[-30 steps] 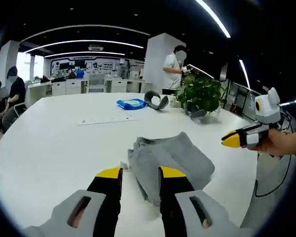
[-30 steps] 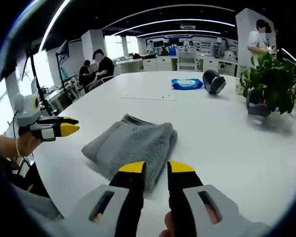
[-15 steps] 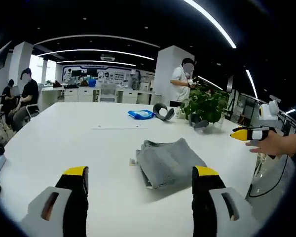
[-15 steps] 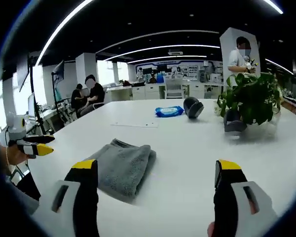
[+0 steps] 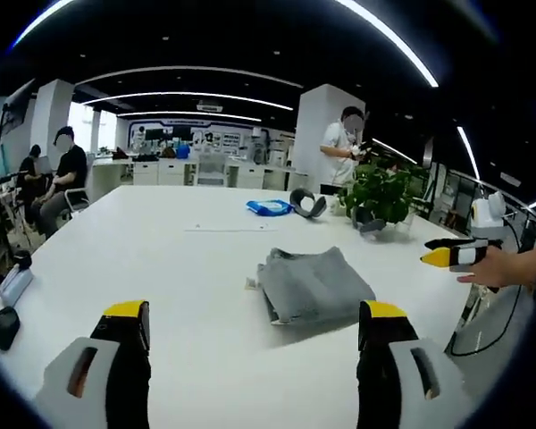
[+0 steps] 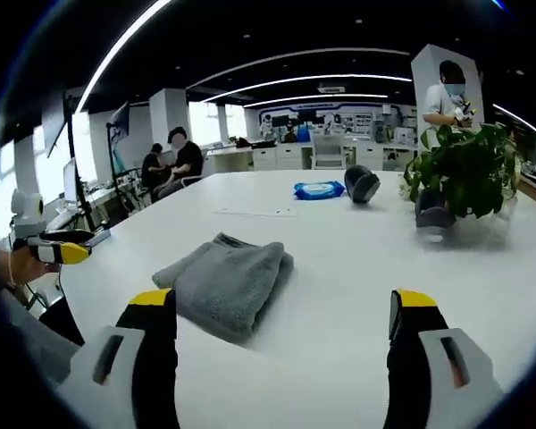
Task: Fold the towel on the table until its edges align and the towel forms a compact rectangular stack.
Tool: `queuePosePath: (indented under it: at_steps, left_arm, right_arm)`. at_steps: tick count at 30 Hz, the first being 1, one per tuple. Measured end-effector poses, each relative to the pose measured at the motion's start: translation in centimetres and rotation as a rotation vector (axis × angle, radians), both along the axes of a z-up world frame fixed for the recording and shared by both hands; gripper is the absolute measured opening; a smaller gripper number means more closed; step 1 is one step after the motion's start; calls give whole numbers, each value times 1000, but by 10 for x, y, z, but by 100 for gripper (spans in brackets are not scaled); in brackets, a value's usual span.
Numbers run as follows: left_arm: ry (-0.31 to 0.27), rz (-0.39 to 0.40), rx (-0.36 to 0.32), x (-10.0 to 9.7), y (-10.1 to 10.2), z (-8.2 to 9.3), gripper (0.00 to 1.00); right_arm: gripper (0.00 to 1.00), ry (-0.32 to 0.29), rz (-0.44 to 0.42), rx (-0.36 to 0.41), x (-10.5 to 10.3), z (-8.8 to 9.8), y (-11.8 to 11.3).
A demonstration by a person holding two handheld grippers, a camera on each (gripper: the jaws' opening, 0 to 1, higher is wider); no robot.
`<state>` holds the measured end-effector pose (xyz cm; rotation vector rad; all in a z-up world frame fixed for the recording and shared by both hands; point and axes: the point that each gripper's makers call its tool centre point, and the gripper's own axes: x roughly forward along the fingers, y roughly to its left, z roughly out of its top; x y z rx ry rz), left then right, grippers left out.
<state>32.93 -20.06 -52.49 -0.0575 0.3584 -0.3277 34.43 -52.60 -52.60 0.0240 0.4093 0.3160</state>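
Note:
A grey towel (image 5: 313, 284) lies folded into a compact, roughly rectangular stack on the white table (image 5: 161, 268). In the left gripper view my left gripper (image 5: 253, 313) is open wide with nothing between its jaws, a short way back from the towel. My right gripper (image 5: 448, 256) hangs off the table's right edge in a hand. The right gripper view has the same towel (image 6: 228, 281) ahead and left of centre. There my right gripper (image 6: 283, 304) stands open and empty, clear of the cloth. My left gripper (image 6: 58, 250) is at the far left, held beyond the table edge.
A potted plant (image 6: 464, 170), a blue packet (image 6: 319, 189) and a dark grey curved object (image 6: 364, 183) sit at the table's far side. A paper strip (image 5: 223, 229) lies mid-table and a black mouse (image 5: 4, 326) near the left edge. People sit and stand beyond.
Both grippers went from nearly shut just over the towel to wide open, and both have drawn back from it. The towel stays folded in place.

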Motion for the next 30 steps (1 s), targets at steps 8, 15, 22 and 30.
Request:
queuePosePath:
  at_steps: [8,15,22,30]
  left_arm:
    - [0,32,-8,-3,-2,-1,100]
    - [-9,76,-4,-5,-2,-2,100]
    - [-53,102,19,-3,0,3,100]
    - [-59,97,27,-6,-6,0,100]
  right_arm:
    - [100,-3,33,-1,-2,2,-6]
    - [100,-8,104,-10,-5,2,-3]
    - [100,-45,140,30,-2,3,-1]
    - [100,-83,125,80,-1,15,-3]
